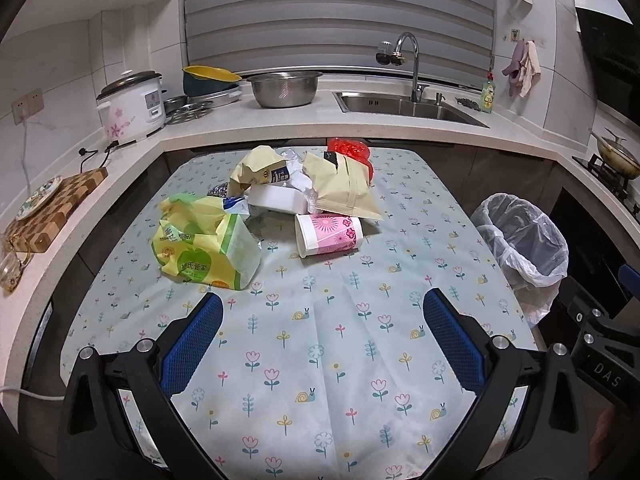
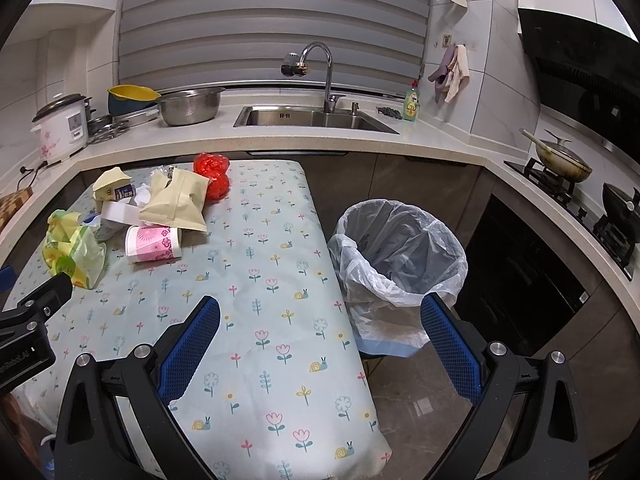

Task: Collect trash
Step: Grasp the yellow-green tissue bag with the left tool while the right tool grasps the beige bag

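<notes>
Left wrist view. The left gripper hung over the near part of the table, its blue pads spread wide with nothing between them. Ahead of the pads lay the trash heap: a yellow-green tissue pack ahead and to the left, a pink paper cup on its side straight ahead, and behind the cup a white box, a beige pouch, a crumpled beige wrapper and a red plastic bag farthest off. The lined trash bin stood off the table's edge, ahead and to the right. The cup was the nearest loose piece; a good first grasp would probably close across its wall, not its open mouth, so it does not roll.

Right wrist view. The right gripper was likewise spread and empty, one pad over the tablecloth and the other in front of the bin, which stood just ahead and slightly right. The heap lay ahead and well to the left: cup, tissue pack, pouch, red bag. The left gripper's frame showed at the left edge. No trash could be seen in the bin, so collection seemed not yet begun; the bin-side gripper looked better placed for dropping.
</notes>
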Motion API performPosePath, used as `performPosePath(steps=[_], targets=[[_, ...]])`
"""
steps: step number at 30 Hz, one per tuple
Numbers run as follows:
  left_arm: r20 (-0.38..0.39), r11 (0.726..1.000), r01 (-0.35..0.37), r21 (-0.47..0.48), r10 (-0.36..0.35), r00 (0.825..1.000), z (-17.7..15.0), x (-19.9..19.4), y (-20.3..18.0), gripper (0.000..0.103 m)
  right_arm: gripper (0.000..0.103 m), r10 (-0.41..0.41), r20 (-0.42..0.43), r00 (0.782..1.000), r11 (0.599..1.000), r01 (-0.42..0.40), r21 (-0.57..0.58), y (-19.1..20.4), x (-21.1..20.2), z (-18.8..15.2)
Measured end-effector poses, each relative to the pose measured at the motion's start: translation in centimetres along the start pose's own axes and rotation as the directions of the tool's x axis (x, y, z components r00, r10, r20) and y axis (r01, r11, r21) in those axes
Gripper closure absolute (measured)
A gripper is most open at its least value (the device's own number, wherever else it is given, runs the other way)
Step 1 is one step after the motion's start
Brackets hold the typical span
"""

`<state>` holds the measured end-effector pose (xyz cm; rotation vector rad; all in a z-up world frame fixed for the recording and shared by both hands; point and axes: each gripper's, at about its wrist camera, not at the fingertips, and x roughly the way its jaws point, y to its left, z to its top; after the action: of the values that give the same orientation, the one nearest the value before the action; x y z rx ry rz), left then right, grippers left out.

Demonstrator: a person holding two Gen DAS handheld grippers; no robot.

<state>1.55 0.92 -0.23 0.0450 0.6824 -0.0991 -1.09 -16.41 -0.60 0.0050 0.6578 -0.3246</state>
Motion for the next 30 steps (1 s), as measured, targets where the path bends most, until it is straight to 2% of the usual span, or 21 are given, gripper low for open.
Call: performPosePath(steps=[7,16,22,30], targets=[[-0.030,0.999,-0.022,-0.033,0.021,0.999,1.1,2.5,2.0,0.007,0.007,0.002,-0.009,1.000,1.000,-0.002,0.003,1.1,2.2,1.4],[-0.081,0.993,-0.077,-0.085,0.070,0.994,2.8,6.6,5.9,0.007,0.007,0.069,-0.030,0.997,0.998,-0.069,0.007,3.9,5.9,4.3],[-0.134,0.983,-0.144,-0.117,0.128,0.983,3.5,10.1,9.5,0.007,0.007,0.109,-0.035,0.993,0.994,-0.110,-0.015,6.9,8.6,6.0],[-0.217,0.967,-0.187,-0.171,0.149,0.965,3.8,15.0,13.5,0.007,0.007,0.166,-0.068,0.984,0.985,-0.168,-0.031,11.0,12.5,7.6]])
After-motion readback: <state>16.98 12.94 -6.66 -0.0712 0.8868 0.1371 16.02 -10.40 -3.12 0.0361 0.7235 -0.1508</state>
